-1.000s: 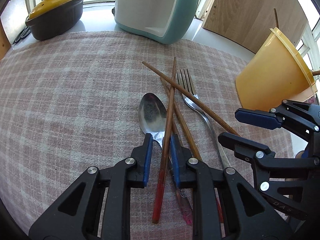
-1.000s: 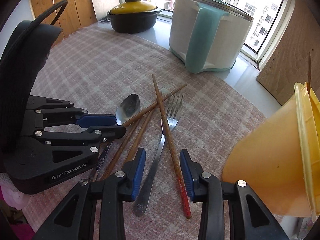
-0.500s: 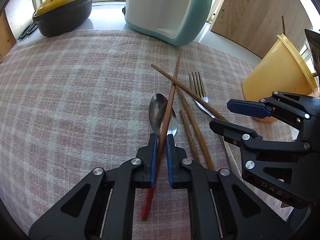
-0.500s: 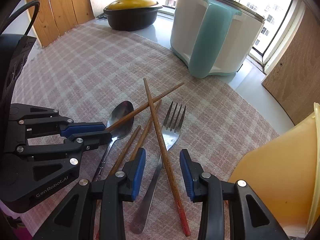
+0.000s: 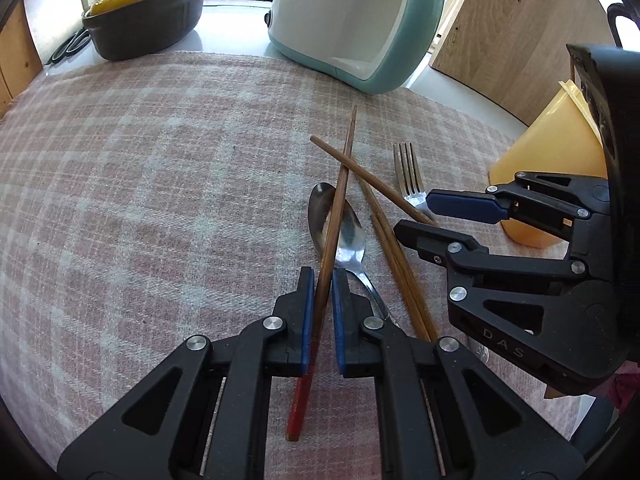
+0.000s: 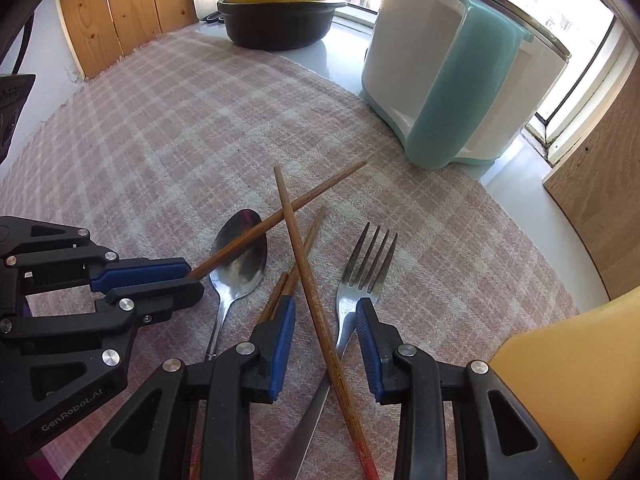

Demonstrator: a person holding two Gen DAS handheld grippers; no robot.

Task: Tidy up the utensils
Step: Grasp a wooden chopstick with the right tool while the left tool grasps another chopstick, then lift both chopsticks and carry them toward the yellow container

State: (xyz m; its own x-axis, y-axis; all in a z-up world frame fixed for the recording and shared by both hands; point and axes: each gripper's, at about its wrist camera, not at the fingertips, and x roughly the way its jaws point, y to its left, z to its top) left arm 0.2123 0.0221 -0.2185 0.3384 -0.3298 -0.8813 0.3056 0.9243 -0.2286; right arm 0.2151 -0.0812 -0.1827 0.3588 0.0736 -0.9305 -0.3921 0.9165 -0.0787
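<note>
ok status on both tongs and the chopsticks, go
Left tongs shut on one chopstick. Right tongs closing around another chopstick, not yet pinching. Fork handle lies underneath it.

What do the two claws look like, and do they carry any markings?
Both are matte black plastic linkages with silver rivets and blue pads. The left claw shows "GenRobot.AI" in the right wrist view; the right claw shows "DAS" in the left wrist view.
</note>
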